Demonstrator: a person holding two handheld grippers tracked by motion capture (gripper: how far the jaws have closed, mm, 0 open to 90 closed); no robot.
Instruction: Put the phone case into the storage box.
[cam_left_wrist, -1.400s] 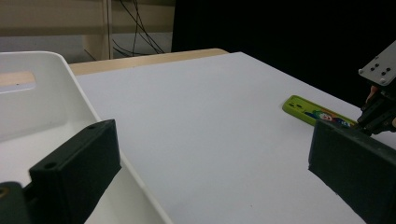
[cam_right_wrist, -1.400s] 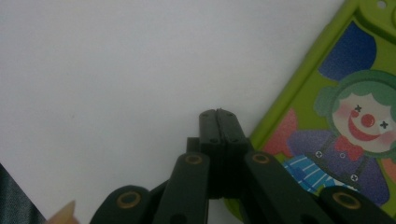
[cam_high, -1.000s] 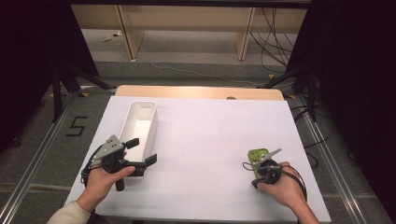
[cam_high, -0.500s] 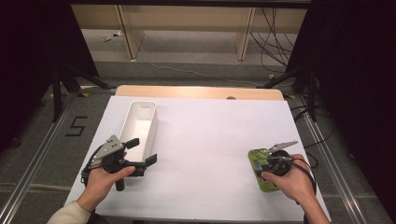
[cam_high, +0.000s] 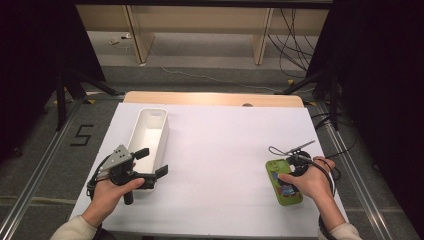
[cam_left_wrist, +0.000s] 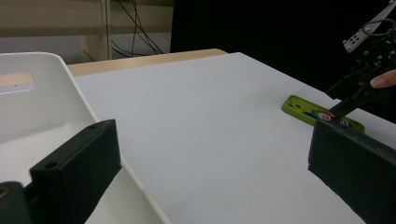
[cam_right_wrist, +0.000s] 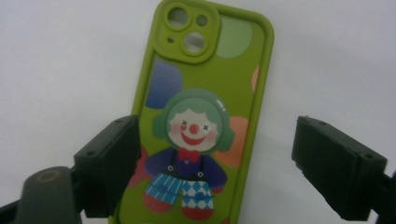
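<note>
Two grippers work over the white surface (cam_high: 220, 165), each doing a separate job. The left gripper (cam_high: 150, 165) sits at the near left corner beside the near end of the white bin (cam_high: 150, 132), its fingers spread with nothing between them; in the left gripper view one finger (cam_left_wrist: 77, 172) hangs over the bin's inside and the other (cam_left_wrist: 355, 172) over bare surface, so it looks placed to steady or take the bin's near wall, though it touches nothing that I can see.

The phone case (cam_right_wrist: 201, 116) lies flat, printed back up, near the right edge of the surface. The right gripper (cam_right_wrist: 233, 163) looks straight down on it, fingers spread either side of its lower half and not pressing it. In the high view the right hand (cam_high: 307, 182) covers part of the case (cam_high: 277, 170). Lying flat and free like that, the case reads as set down, with the gripper poised just above.

Against the earlier frames, the case sat closer to the middle and was gripped at the gripper's tip; it now rests farther toward the near right corner. The right fingers have just been opening, leaving the case loose between them. The left hand and the bin have kept their places.
</note>
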